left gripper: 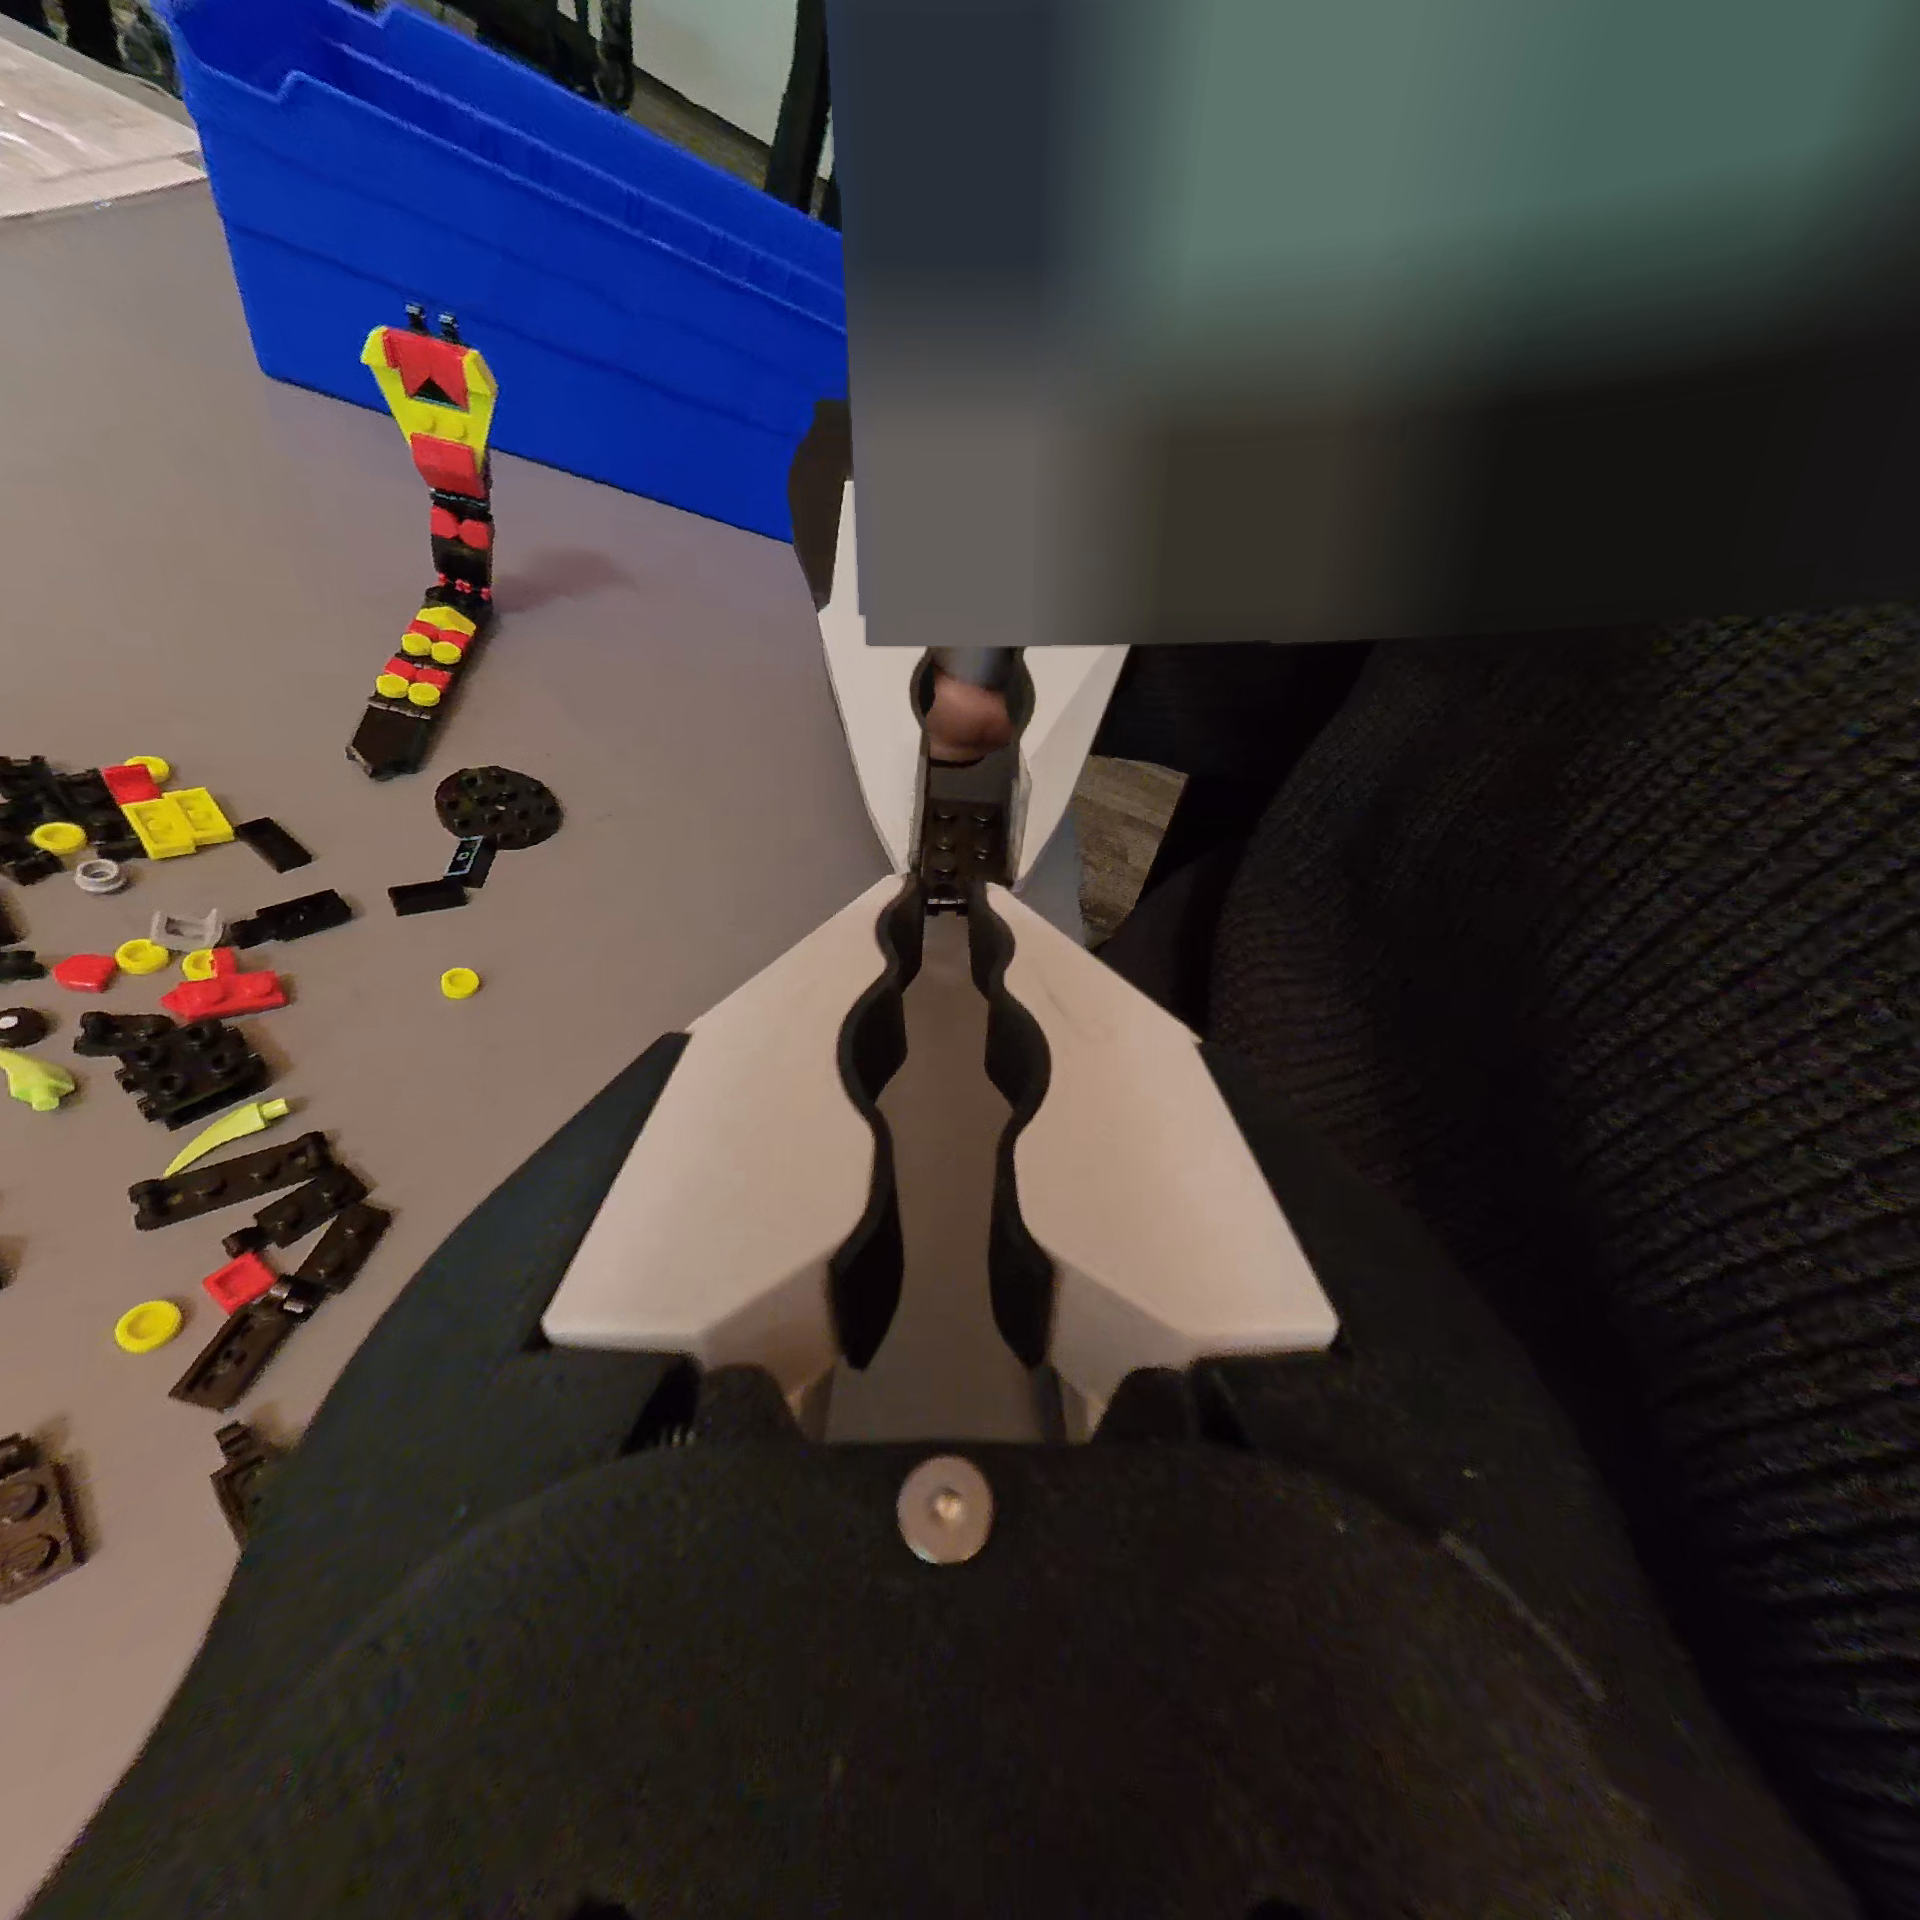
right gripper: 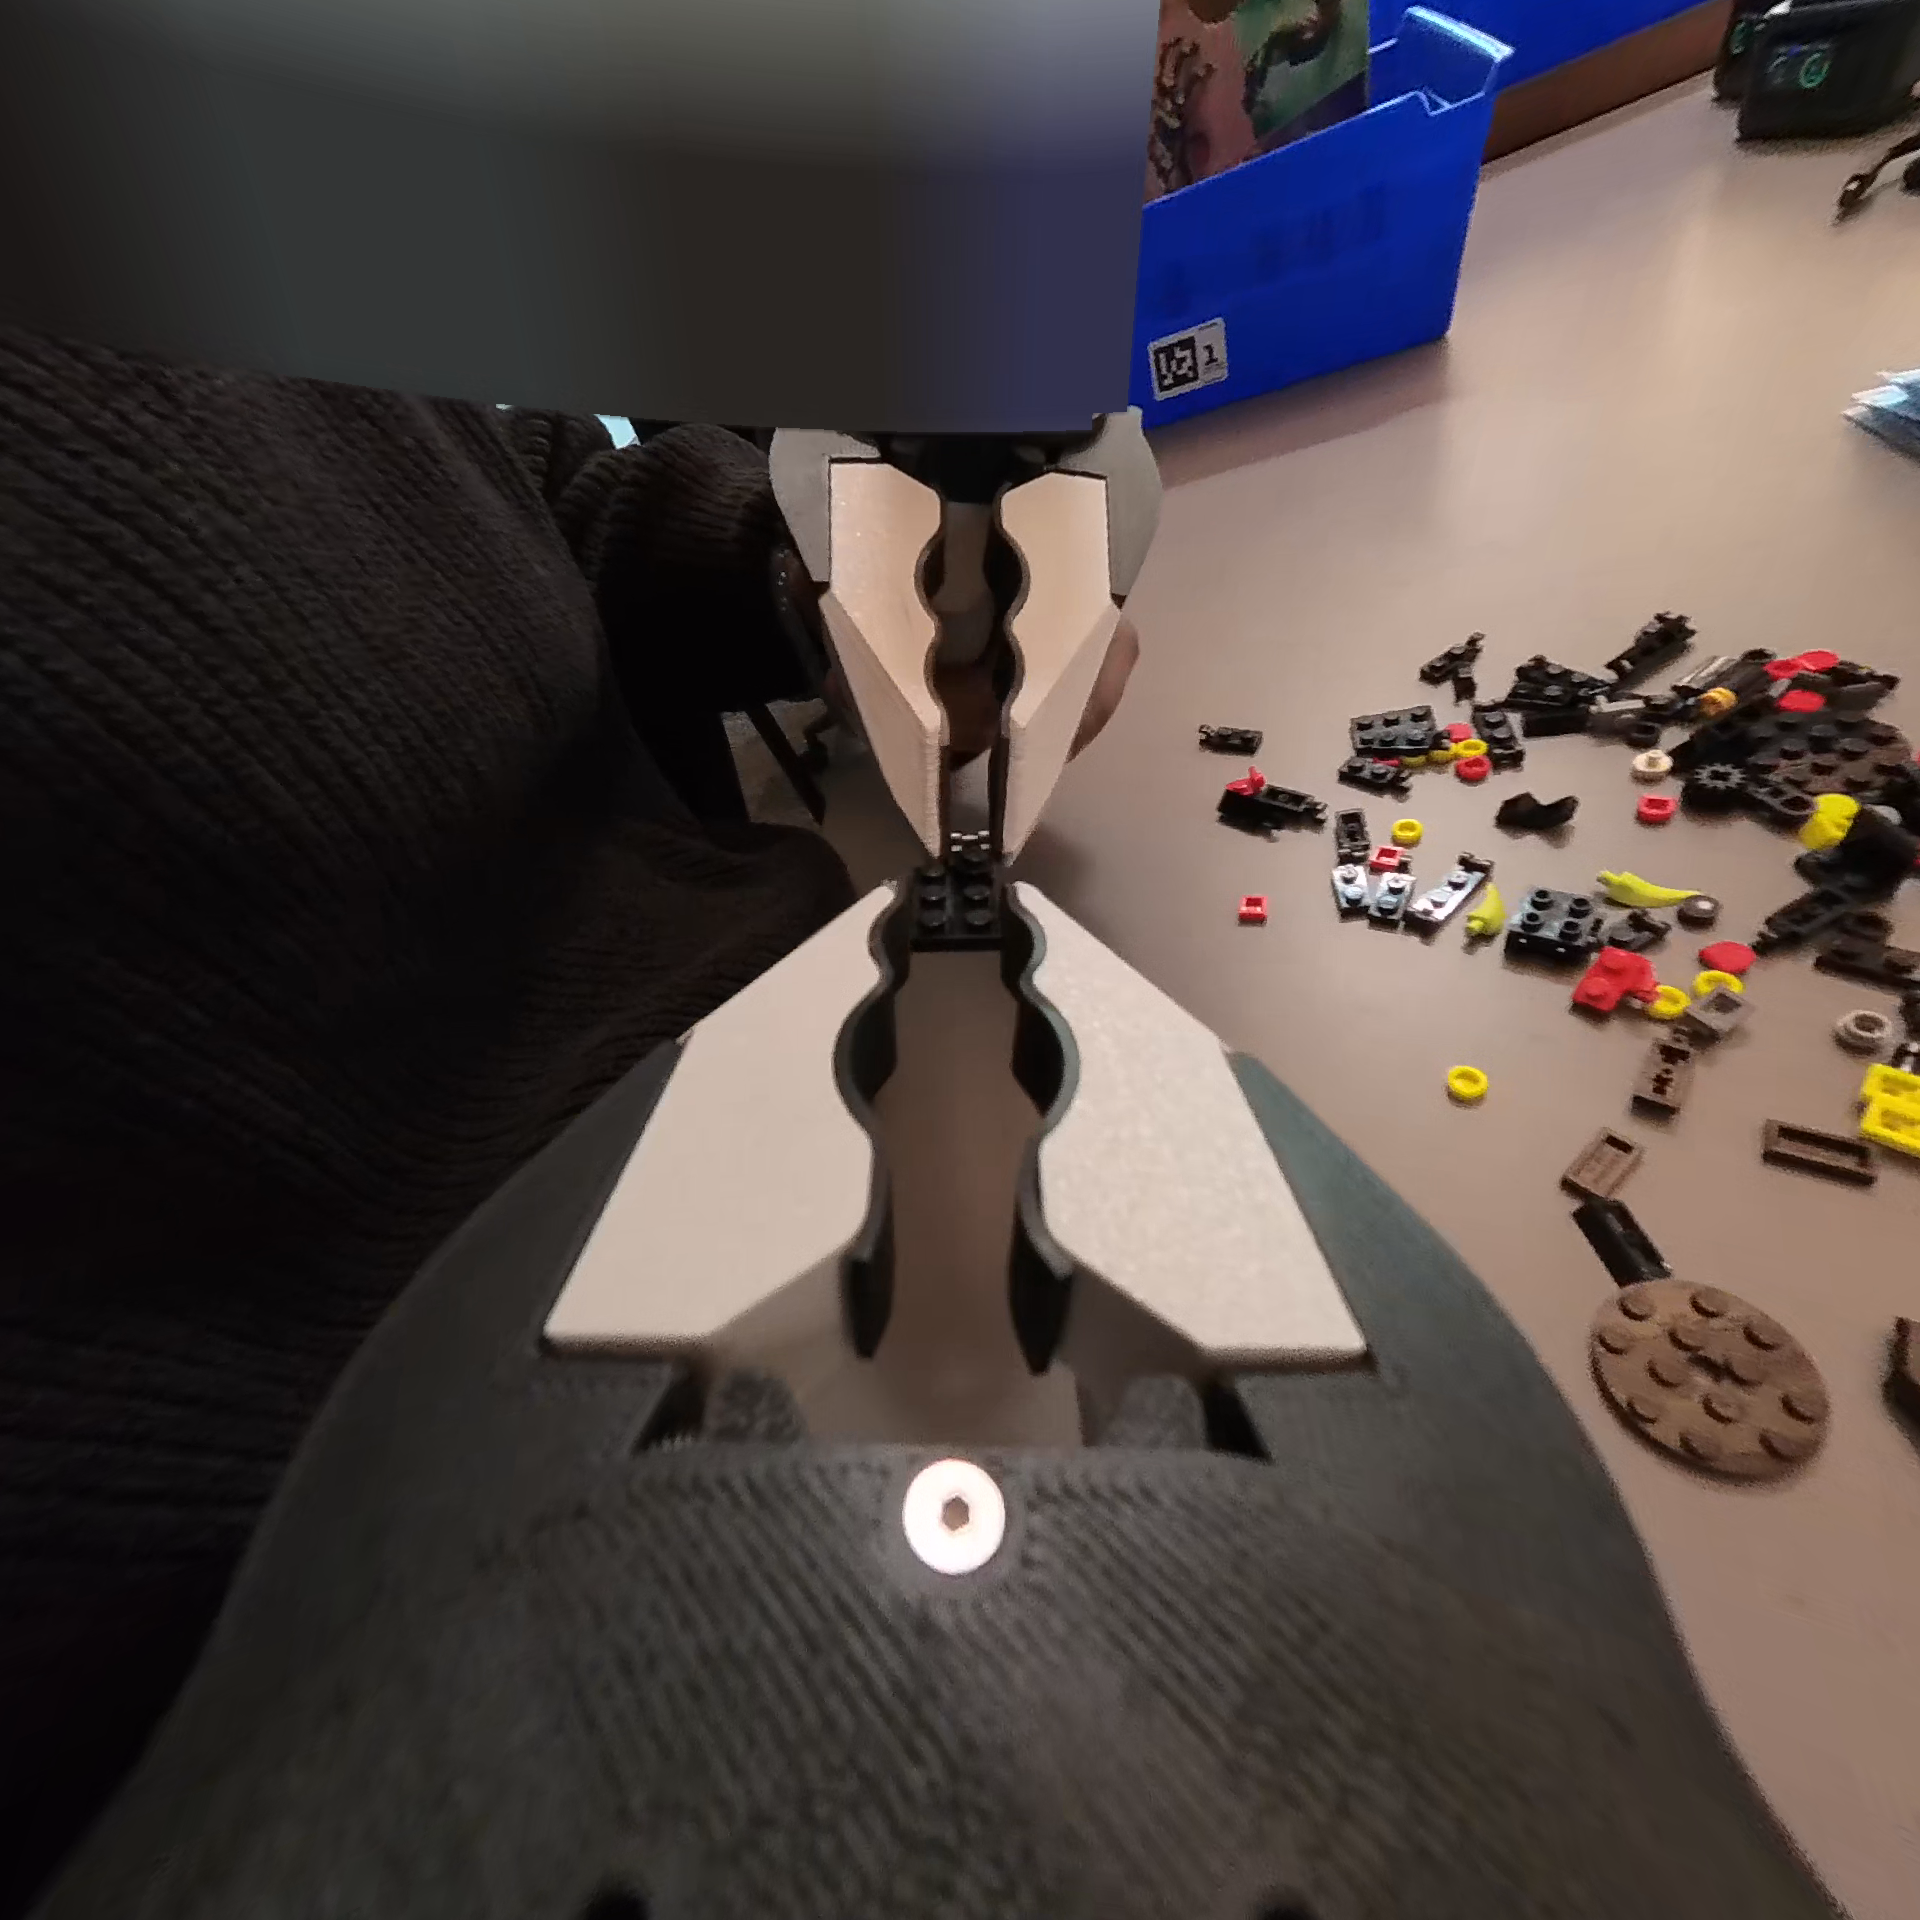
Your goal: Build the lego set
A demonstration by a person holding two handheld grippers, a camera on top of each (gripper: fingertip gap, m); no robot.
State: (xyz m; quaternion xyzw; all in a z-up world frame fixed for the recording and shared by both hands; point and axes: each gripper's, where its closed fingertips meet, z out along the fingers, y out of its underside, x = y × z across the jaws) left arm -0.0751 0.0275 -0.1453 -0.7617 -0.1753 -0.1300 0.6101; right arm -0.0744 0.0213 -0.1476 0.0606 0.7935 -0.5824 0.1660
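Observation:
My left gripper (left gripper: 945, 896) is shut on a small black clip piece (left gripper: 943, 907). My right gripper (right gripper: 956, 920) is shut on a black studded plate (right gripper: 954, 899). The two grippers meet tip to tip, and the small piece touches the plate's end. In the left wrist view the right gripper (left gripper: 961, 868) comes in from above with the plate (left gripper: 961, 836). In the right wrist view the left gripper (right gripper: 971, 844) faces me with the small piece (right gripper: 968, 837). A red, yellow and black snake model (left gripper: 442, 540) stands on the grey table (left gripper: 644, 675).
Loose black, red and yellow pieces (left gripper: 197, 1049) lie spread on the table (right gripper: 1351, 582), also in the right wrist view (right gripper: 1662, 831). A round black plate (left gripper: 499, 808) lies near them. A blue bin (left gripper: 520, 260) stands behind. A dark knitted sleeve (right gripper: 312, 831) fills one side. Only a small space, under 4 cm, lies between the two pairs of fingers.

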